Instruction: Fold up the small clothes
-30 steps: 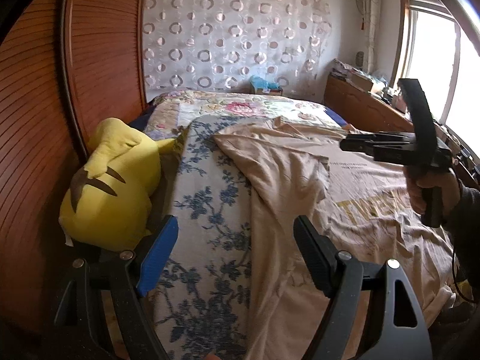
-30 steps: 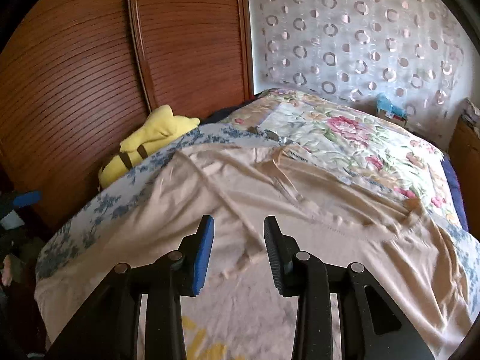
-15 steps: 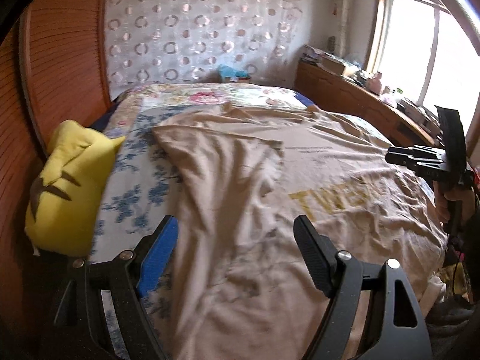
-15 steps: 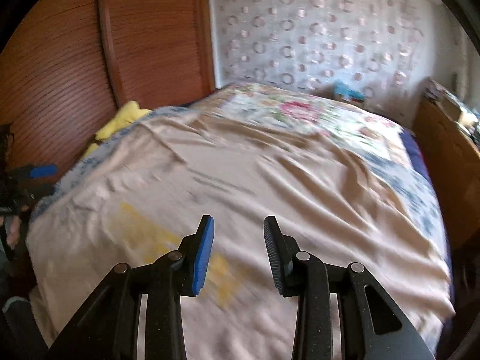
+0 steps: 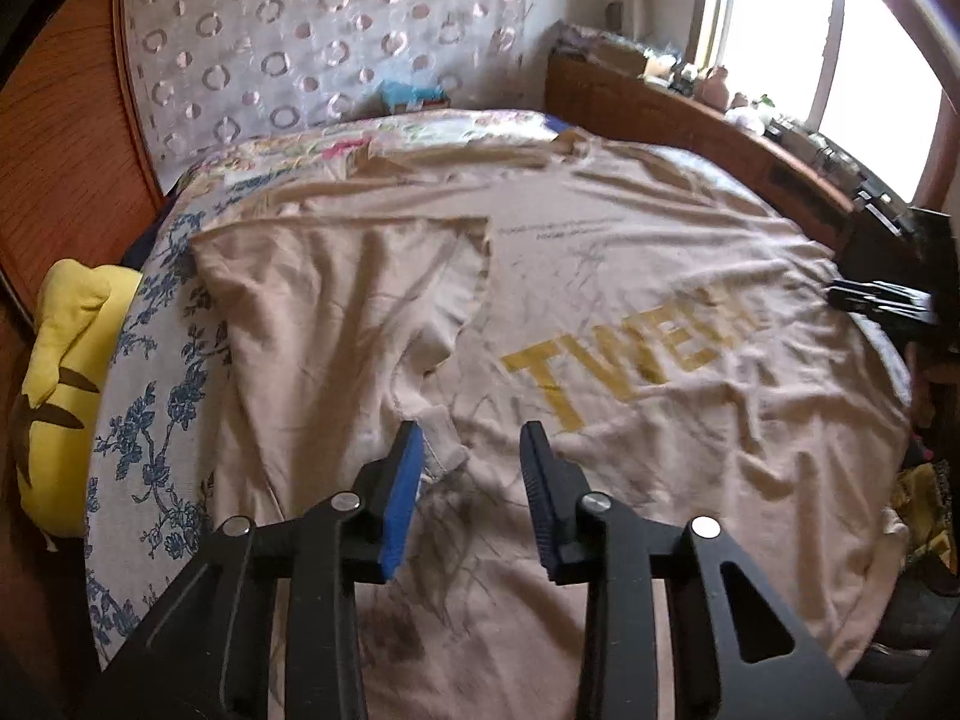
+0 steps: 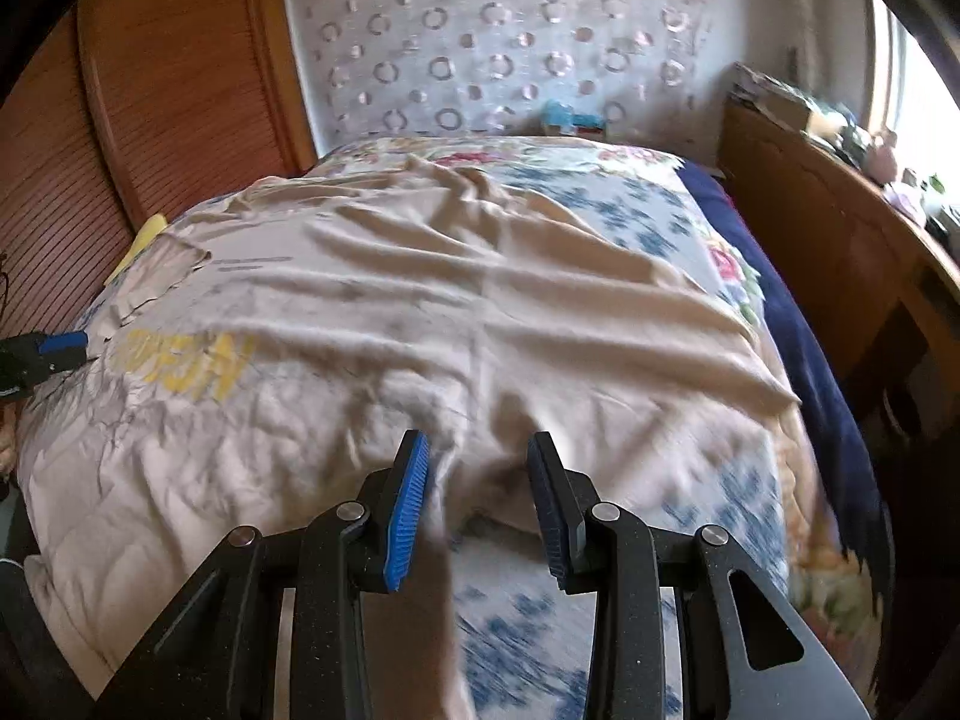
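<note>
Left tongs [image 5: 471, 495] have just been narrowing, nothing pinched; right tongs [image 6: 477, 507] stand part-spread, empty. Pinch the shirt [image 5: 600, 312] hem corners near the yellow lettering [image 5: 630, 360] evenly.

Shirt [image 5: 600, 312] lies spread across the bed [image 5: 150, 420], print side up, one sleeve [image 5: 336, 300] folded in over its left part. Plush toy [image 5: 60, 384] sits off the bed's left edge, against the wooden wall [image 5: 54, 138]. Curtain [image 5: 312, 36] hangs behind the bed's far end. Cabinet [image 6: 840, 264] runs along the bed's right side, clutter on top, window [image 5: 840, 48] above it. In the right wrist view the shirt's near right edge hangs just before the fingers [image 6: 411, 498].
</note>
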`<action>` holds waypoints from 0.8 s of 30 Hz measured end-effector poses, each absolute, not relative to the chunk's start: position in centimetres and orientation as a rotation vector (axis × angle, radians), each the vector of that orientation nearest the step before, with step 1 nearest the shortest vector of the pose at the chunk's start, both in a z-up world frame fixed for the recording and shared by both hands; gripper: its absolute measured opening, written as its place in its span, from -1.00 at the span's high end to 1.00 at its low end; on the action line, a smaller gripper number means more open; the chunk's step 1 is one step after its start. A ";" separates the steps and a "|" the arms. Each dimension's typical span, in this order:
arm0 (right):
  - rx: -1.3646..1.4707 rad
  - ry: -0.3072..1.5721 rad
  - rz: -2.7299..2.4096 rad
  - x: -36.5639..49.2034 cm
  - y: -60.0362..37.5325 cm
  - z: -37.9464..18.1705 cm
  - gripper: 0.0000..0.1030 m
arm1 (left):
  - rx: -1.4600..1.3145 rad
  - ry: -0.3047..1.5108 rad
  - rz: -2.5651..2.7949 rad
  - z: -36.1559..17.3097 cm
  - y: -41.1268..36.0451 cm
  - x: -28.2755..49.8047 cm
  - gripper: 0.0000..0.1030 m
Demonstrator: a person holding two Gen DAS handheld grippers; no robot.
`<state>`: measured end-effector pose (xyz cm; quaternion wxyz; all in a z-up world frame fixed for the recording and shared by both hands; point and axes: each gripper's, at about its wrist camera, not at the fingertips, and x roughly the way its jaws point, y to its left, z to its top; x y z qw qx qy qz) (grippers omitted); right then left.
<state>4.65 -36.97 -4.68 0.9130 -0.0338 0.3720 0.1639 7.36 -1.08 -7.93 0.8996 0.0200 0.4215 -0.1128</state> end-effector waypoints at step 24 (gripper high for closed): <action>-0.101 0.772 0.327 5.4 -34.7 -4.7 0.30 | 0.023 0.747 -0.259 -3.8 -1.9 5.0 0.83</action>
